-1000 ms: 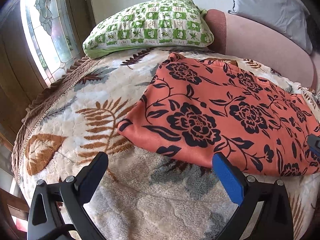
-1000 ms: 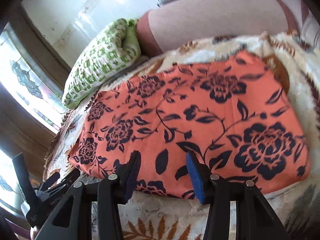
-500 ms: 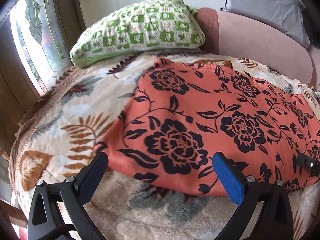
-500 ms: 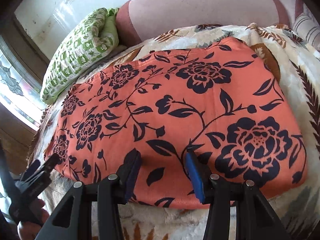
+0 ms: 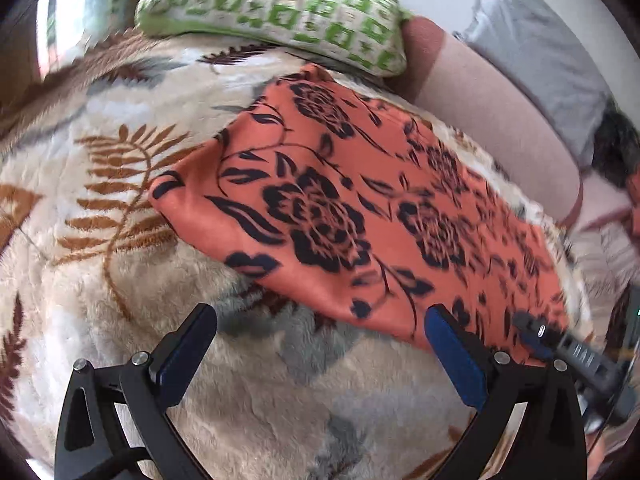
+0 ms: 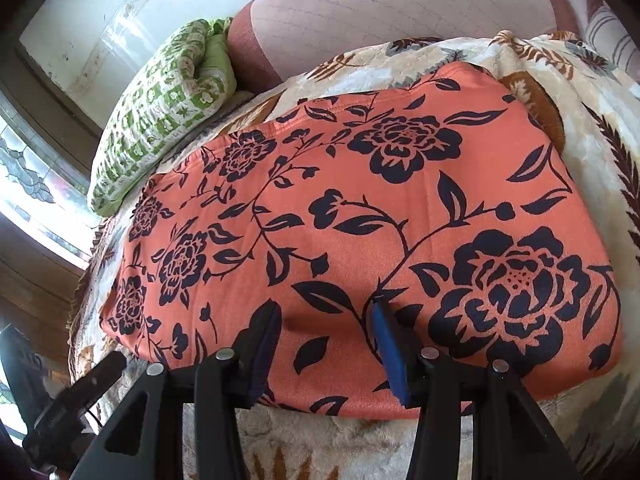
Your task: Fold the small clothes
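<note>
An orange garment with a black flower print (image 5: 360, 208) lies flat on a plush leaf-patterned blanket (image 5: 120, 208); it also fills the right wrist view (image 6: 360, 220). My left gripper (image 5: 320, 332) is open and empty, just short of the garment's near edge. My right gripper (image 6: 326, 320) is open, its fingers over the garment's near edge, one on each side of a strip of cloth. The right gripper's tip shows at the garment's right corner in the left wrist view (image 5: 536, 330).
A green checked pillow (image 5: 280, 8) lies at the far end of the bed, also seen in the right wrist view (image 6: 160, 112). A pink padded headboard (image 6: 400, 12) stands behind, with a grey pillow (image 5: 532, 52). A stained-glass window (image 6: 24, 176) is to the left.
Both grippers have moved closer to the garment's near edge. The right gripper's fingers now reach over the cloth. The left view has swung left and tilted.
</note>
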Available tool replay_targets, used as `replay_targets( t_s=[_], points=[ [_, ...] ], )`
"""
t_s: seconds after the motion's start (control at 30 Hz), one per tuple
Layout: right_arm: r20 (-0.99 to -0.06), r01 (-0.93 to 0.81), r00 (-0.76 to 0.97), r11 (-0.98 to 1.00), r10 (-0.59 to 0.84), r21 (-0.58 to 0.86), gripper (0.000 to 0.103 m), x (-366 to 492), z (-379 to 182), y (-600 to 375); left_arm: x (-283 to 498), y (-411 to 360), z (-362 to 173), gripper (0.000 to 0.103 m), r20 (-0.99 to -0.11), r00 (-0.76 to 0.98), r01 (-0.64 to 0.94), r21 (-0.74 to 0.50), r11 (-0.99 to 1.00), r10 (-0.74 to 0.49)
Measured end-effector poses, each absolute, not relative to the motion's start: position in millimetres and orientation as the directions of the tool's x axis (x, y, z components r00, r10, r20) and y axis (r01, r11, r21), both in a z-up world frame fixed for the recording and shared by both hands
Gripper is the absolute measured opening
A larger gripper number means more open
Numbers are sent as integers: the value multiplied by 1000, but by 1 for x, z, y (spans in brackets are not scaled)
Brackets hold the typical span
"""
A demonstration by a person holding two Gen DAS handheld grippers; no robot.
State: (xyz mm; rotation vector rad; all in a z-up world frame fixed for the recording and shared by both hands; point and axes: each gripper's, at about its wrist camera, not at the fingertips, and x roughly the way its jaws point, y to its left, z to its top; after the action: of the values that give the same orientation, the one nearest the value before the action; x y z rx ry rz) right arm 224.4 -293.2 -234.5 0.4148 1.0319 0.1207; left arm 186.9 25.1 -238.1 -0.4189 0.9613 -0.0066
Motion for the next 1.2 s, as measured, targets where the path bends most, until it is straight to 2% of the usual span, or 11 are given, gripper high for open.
replay_targets(
  t_s=[0.13, 0.27, 0.47, 0.63, 0.73, 0.8, 0.83, 0.9, 0.97, 1.07, 1.2],
  points=[
    [-801, 101, 525, 913, 287, 394, 52, 223, -234, -294, 204, 37, -245, 100, -765, 596, -199, -435, 878, -244],
    [-780, 110, 540, 893, 315, 437, 52, 223, -232, -299, 220, 41, -253, 66, -758, 600, -206, -457, 865, -258],
    [-769, 70, 550, 899, 326, 432, 50, 226, -230, -294, 224, 46, -254, 36, -720, 658, -239, -479, 844, -222],
    [-771, 73, 549, 900, 323, 430, 46, 230, -233, -295, 225, 36, -252, 36, -729, 666, -223, -400, 889, -160],
    [-783, 68, 540, 911, 310, 407, 44, 231, -235, -293, 228, 39, -254, 52, -731, 660, -233, -418, 878, -172],
    [-788, 60, 537, 919, 300, 390, 44, 232, -235, -291, 230, 38, -257, 53, -726, 665, -231, -424, 876, -175],
    [-789, 55, 537, 921, 298, 386, 42, 232, -234, -290, 230, 37, -257, 52, -724, 668, -228, -416, 881, -169],
    [-786, 53, 541, 921, 299, 387, 33, 232, -233, -290, 229, 35, -255, 36, -718, 680, -221, -392, 893, -148],
    [-728, 25, 607, 908, 319, 419, 13, 225, -217, -294, 229, 36, -254, 27, -704, 692, -200, -398, 895, -159],
    [-670, -27, 684, 927, 290, 374, 13, 217, -196, -289, 227, 33, -249, 22, -687, 710, -169, -379, 910, -154],
    [-727, -8, 609, 919, 317, 395, 13, 226, -213, -286, 222, 18, -234, 21, -652, 749, -108, -295, 949, -117]
  ],
)
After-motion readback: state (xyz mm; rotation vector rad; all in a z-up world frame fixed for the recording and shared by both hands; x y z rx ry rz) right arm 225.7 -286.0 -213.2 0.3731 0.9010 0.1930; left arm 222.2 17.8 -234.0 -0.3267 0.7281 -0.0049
